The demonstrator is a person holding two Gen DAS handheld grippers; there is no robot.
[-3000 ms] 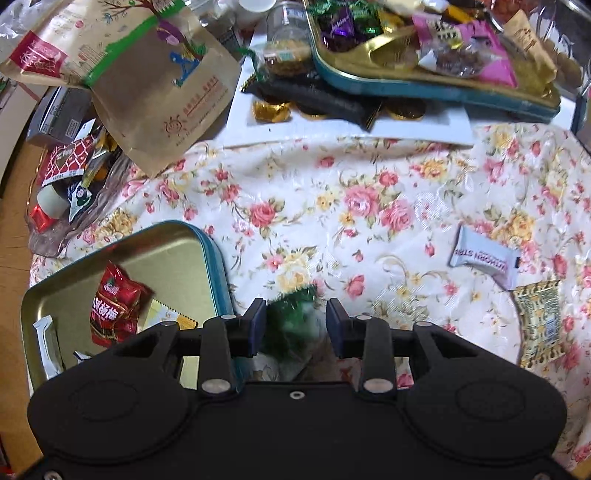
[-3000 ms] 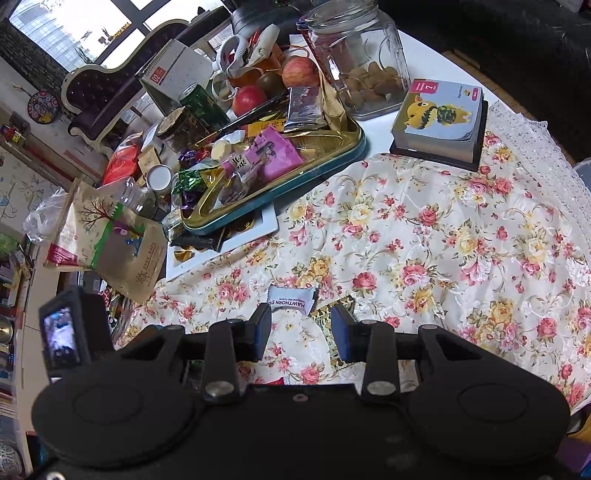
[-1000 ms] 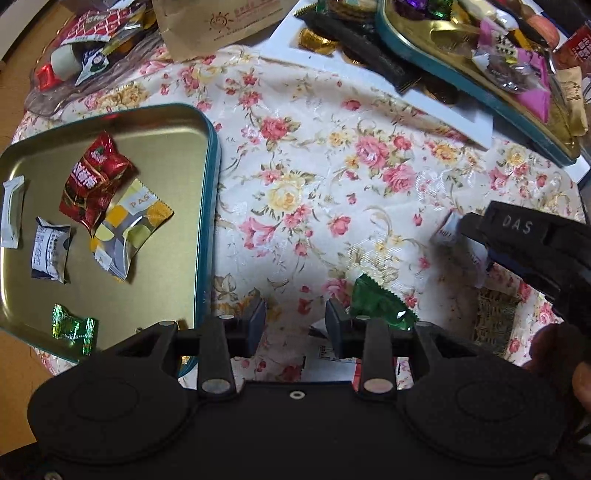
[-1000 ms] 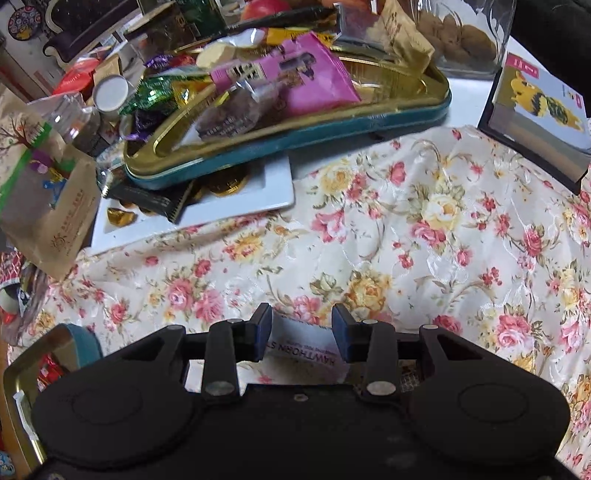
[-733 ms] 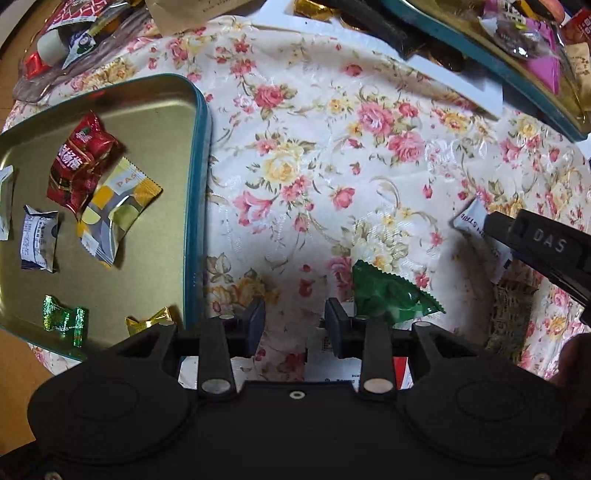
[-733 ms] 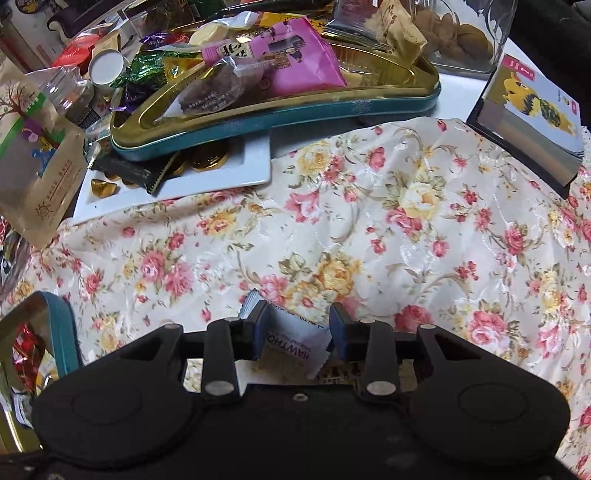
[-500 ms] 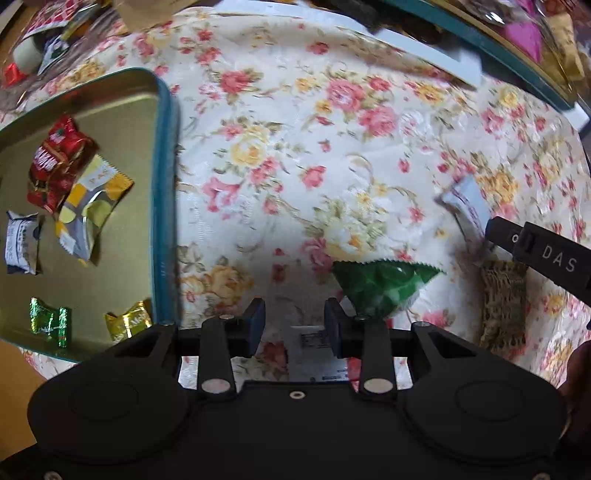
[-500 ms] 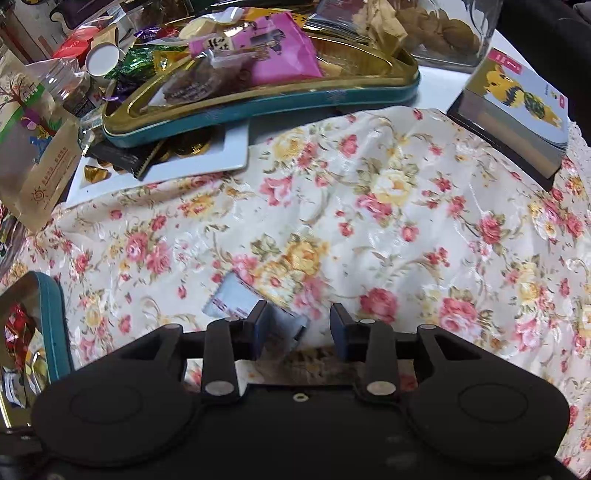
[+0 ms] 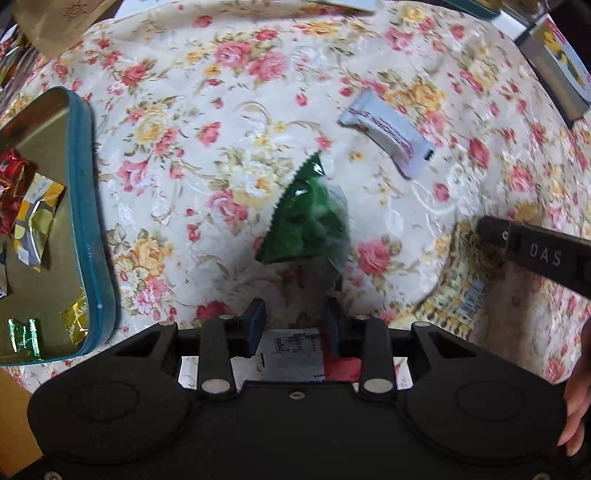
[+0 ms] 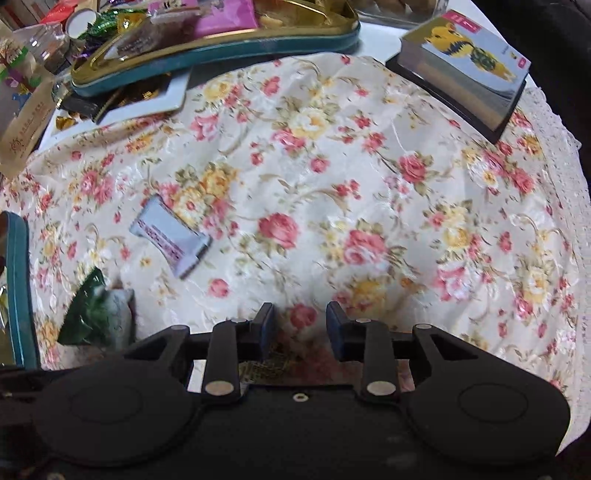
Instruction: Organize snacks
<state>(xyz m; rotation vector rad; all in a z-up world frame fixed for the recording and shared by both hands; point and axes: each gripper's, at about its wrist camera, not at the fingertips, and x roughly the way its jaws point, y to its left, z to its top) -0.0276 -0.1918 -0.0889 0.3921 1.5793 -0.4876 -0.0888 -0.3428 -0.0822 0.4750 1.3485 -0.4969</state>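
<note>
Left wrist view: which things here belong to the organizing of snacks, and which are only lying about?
For the job:
- green packet
- white bar packet
- gold patterned packet
- white-and-red packet
- teal-rimmed tin tray, already holding sweets

Only lying about:
- box with a yellow figure
- brown paper bag

Green snack packet [image 9: 308, 221] on floral tablecloth [image 9: 236, 110]

A home, at a cluttered table: a flowered cloth [image 10: 332, 177] covers it, sweet tins [image 10: 221, 40] and loose snack packets crowd the top left of the right view, a small book [image 10: 469, 66] top right.
</note>
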